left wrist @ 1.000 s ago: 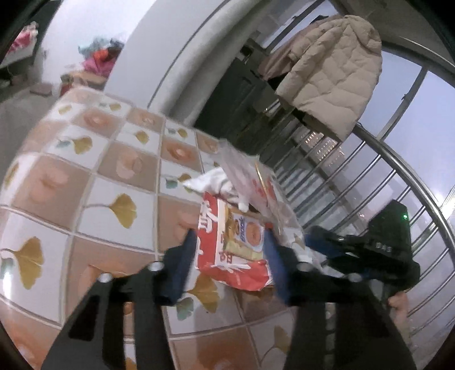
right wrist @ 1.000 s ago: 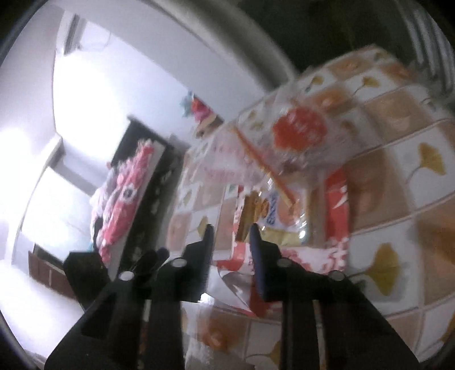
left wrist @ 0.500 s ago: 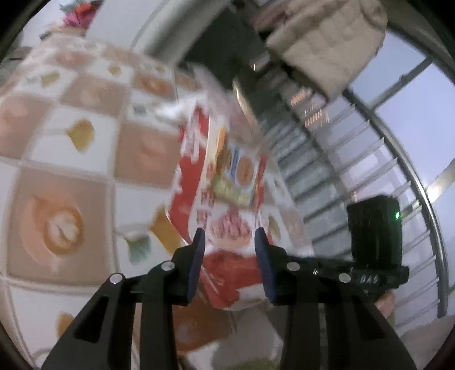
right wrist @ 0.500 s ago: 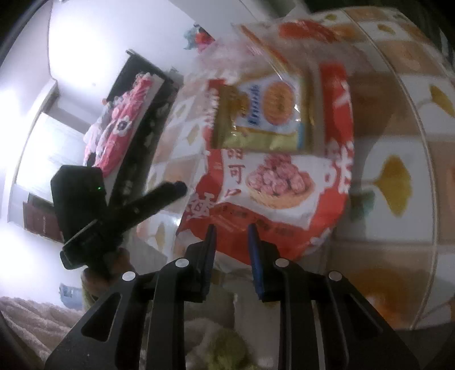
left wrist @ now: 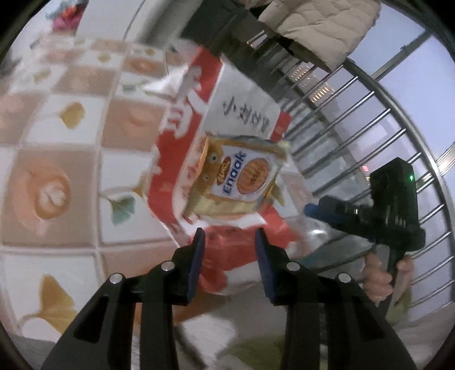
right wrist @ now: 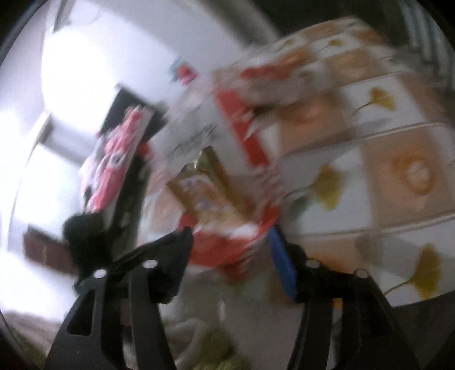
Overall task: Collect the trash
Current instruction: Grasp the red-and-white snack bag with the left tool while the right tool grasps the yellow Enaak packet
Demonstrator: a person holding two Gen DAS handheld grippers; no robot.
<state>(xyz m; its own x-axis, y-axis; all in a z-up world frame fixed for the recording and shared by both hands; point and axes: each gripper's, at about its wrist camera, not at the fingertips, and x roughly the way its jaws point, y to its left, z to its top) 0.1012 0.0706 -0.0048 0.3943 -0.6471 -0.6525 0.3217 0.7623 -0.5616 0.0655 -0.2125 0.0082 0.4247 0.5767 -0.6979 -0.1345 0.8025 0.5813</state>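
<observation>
A red and white snack bag (left wrist: pixel 196 142) is lifted and tilted above the patterned tablecloth (left wrist: pixel 54 193). A small yellow "Enaak" packet (left wrist: pixel 241 179) lies against its face. My left gripper (left wrist: pixel 229 239) is shut on the bag's lower edge. My right gripper (right wrist: pixel 230 236) is open, its fingers either side of the same bag (right wrist: pixel 227 247) in a blurred view. The right gripper also shows in the left wrist view (left wrist: pixel 369 216), beside the bag. The small packet also shows in the right wrist view (right wrist: pixel 204 196).
A metal railing (left wrist: pixel 369 119) runs behind the table on the right, with a beige padded coat (left wrist: pixel 321 25) hung over it. White crumpled paper (left wrist: pixel 167 85) lies behind the bag. A pink and red cloth (right wrist: pixel 113 165) is at the left in the right wrist view.
My left gripper has closed on the bag's lower edge and lifted it so it tilts up. My right gripper has opened wide around the bag. A clear wrapper is out of sight.
</observation>
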